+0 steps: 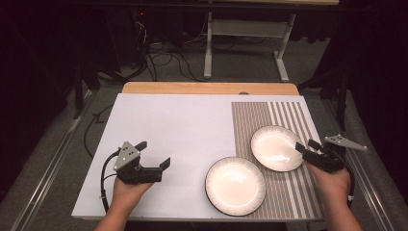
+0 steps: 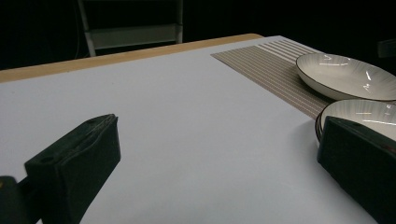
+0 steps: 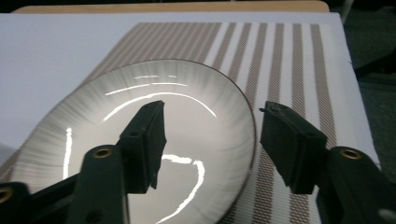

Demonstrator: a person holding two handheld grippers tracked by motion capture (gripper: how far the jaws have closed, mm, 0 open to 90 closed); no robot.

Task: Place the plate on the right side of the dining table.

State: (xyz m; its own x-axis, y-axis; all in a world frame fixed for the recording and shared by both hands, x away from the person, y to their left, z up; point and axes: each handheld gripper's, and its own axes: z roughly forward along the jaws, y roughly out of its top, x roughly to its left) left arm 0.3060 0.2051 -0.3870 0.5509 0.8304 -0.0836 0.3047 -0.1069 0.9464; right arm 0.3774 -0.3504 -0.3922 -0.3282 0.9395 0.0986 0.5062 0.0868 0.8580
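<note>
A person stands at a bench (image 1: 159, 120) covered with a pale sheet, holding a hand-held gripper in each hand, and the work on show is the picking up of a plate. The right hand-held gripper (image 1: 308, 146) is at the near right edge of the far plate (image 1: 275, 147), a shallow white plate with a thin dark rim that sits on a striped mat (image 1: 288, 115). In the right gripper view its jaws stand well apart and straddle that rim, one jaw over the plate's inside and the other outside over the mat; they grip nothing yet, and whether either touches the rim cannot be told. A second plate of the same kind, the near plate (image 1: 235, 186), lies just to the left of that gripper, half on the mat and half on the pale sheet, close beside the first or slightly overlapping it. The left hand-held gripper (image 1: 155, 154) hovers over bare bench well to the left of both plates, jaws wide apart and holding nothing, pointed towards the near plate. By my judgement the task is at its start: both plates lie flat, the approach to the far plate looks done, and closing, lifting and placing all remain.
</note>
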